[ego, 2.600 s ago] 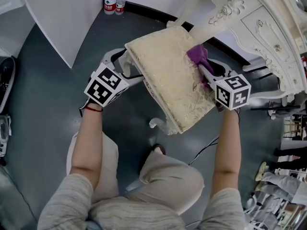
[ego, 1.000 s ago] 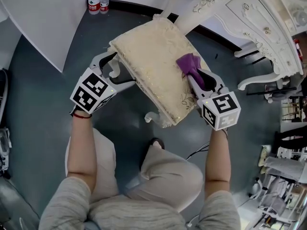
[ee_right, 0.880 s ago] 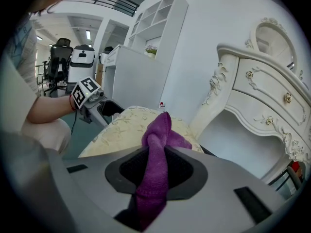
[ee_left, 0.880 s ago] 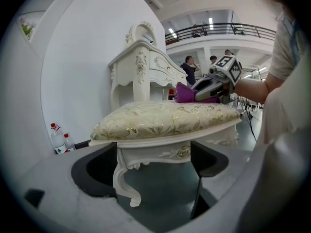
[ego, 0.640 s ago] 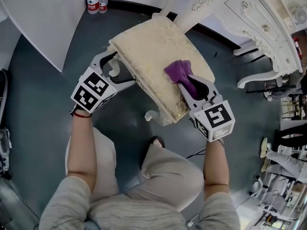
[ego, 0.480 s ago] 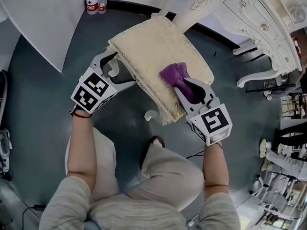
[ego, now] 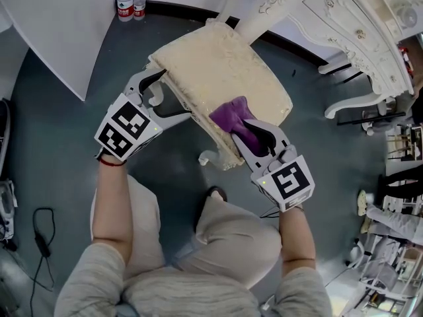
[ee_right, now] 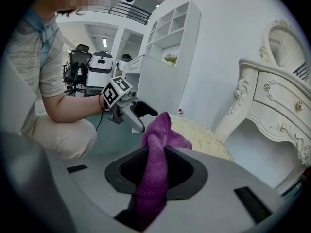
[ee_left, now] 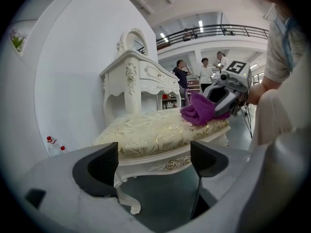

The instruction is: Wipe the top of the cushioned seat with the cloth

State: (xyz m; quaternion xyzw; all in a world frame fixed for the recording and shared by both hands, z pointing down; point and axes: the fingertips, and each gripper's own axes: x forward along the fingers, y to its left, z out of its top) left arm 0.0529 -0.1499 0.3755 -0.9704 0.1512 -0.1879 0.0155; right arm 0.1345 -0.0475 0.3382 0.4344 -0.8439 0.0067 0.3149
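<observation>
Cushioned seat [ego: 225,71] lies just ahead of both grippers, and the purple cloth [ego: 230,114] sits on its top at the corner nearest the right gripper [ego: 243,125], right at that gripper's tips. That gripper is clamped on the cloth: a thick fold runs between the partly closed jaws and a loose wad sticks out in front. My left gripper [ego: 173,96] stands at the seat's side edge with its jaws wide apart and nothing pressed between them. I judge the main risk to be running off the near edge, since the cloth is already close to it. A pull toward me would drag the wad off the cushion. Because the cloth is bunched, it touches only a narrow patch, so strips could go unwiped. A steep tilt could scrape the jaw tips on the embroidered fabric, and with nothing clamping the seat it might shift. Only the head view shows how much bare cushion lies beyond the cloth. The right gripper view alone shows the grip itself, and the left gripper view shows the wad resting on the cushion from the side.
</observation>
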